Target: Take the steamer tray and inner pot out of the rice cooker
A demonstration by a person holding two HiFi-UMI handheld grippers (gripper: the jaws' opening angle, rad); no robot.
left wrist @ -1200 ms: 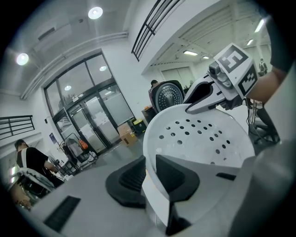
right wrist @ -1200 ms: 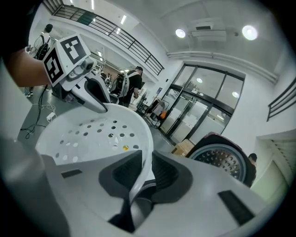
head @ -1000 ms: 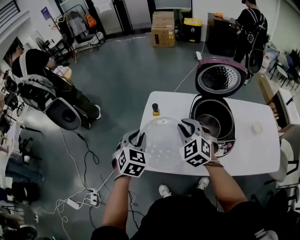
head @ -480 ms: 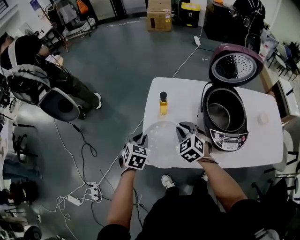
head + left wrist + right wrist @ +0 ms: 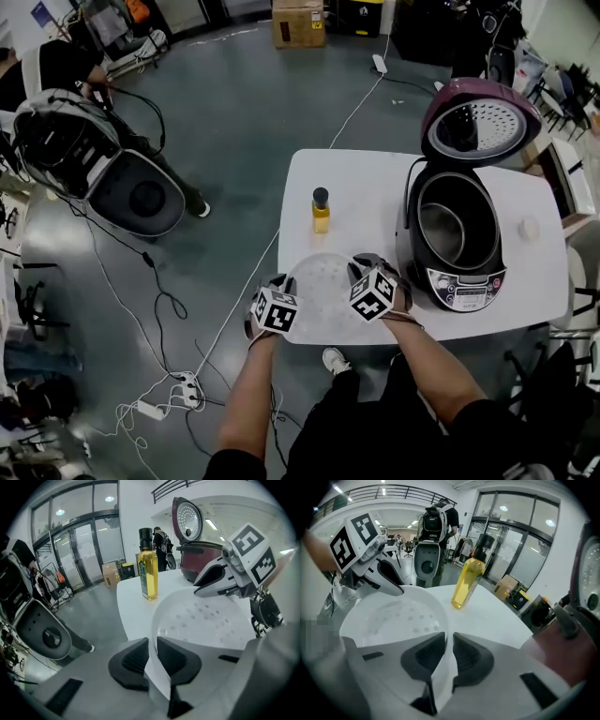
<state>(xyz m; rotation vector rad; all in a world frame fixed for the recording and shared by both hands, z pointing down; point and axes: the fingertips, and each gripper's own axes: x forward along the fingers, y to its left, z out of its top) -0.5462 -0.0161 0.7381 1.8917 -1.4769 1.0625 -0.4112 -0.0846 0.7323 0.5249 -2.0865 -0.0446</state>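
Note:
The translucent white steamer tray [image 5: 323,295] hangs low over the near edge of the white table [image 5: 366,187], held by its rim on both sides. My left gripper [image 5: 284,286] is shut on the tray's left rim [image 5: 154,667]. My right gripper [image 5: 361,272] is shut on the right rim [image 5: 443,667]. The maroon rice cooker [image 5: 459,234] stands open to the right, lid [image 5: 480,120] up, with the metal inner pot [image 5: 448,225] inside it. In the left gripper view the tray's perforated floor [image 5: 206,616] and the right gripper [image 5: 213,576] show ahead.
A bottle of yellow oil [image 5: 321,210] stands on the table just beyond the tray. A small white disc [image 5: 529,227] lies at the table's right end. Cables and a power strip [image 5: 150,409] lie on the floor to the left. People stand and sit around the room.
Both grippers have come down and toward me with the steamer tray, from beside the cooker's rim to just above the table's near edge. The grips have not changed.

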